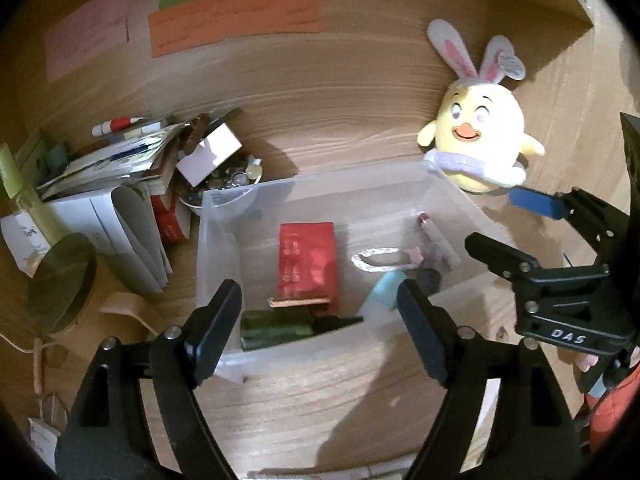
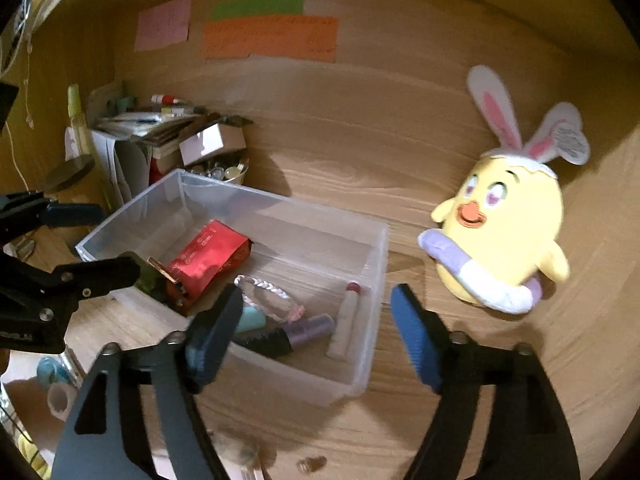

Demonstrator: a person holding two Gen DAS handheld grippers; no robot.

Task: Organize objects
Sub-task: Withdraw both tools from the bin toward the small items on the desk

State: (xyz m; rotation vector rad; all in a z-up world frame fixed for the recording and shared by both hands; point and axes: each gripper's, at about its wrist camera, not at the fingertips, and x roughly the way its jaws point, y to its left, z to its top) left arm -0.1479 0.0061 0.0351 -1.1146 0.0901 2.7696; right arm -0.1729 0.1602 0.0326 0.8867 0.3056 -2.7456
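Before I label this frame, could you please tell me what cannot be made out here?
- Writing on the orange note: right wrist view, blurred and too small.
- Dark bottle in the clear bin: left wrist view, partly behind the bin's wall.
- Contents of the small bowl: too small, cluttered.

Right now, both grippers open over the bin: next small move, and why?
Probably swing the right gripper toward the plush chick. Both grippers are open and empty, the left gripper sits over the bin, and the chick stands outside it, nearest the right.
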